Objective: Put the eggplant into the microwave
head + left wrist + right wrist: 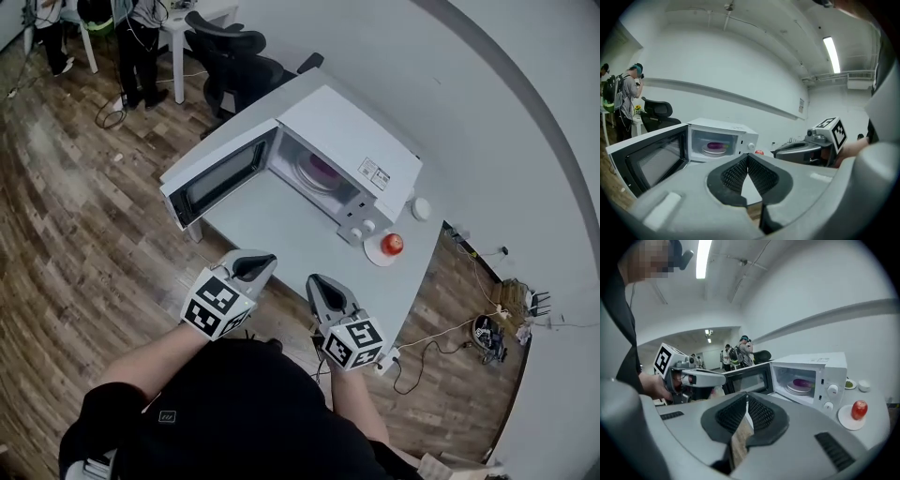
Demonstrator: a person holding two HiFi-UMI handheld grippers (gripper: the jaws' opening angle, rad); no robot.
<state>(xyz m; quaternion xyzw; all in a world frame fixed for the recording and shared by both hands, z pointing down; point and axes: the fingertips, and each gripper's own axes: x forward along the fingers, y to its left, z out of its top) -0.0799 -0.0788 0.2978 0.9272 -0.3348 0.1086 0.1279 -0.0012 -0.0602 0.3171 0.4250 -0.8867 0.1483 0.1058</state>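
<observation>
The purple eggplant (322,169) lies on a white plate inside the white microwave (366,141), whose door (217,178) stands swung wide to the left. It also shows as the eggplant (715,146) in the left gripper view and the eggplant (802,382) in the right gripper view. My left gripper (255,265) and right gripper (319,286) hang side by side at the table's near edge, well short of the microwave. Each points toward it. Both are shut, tips meeting, with nothing between them.
A red apple (392,245) sits on a white saucer beside the microwave's right front corner. The grey table (272,225) has a bare patch before the oven. A black office chair (230,56) and standing people (141,37) are behind. Cables (487,333) lie on the floor at right.
</observation>
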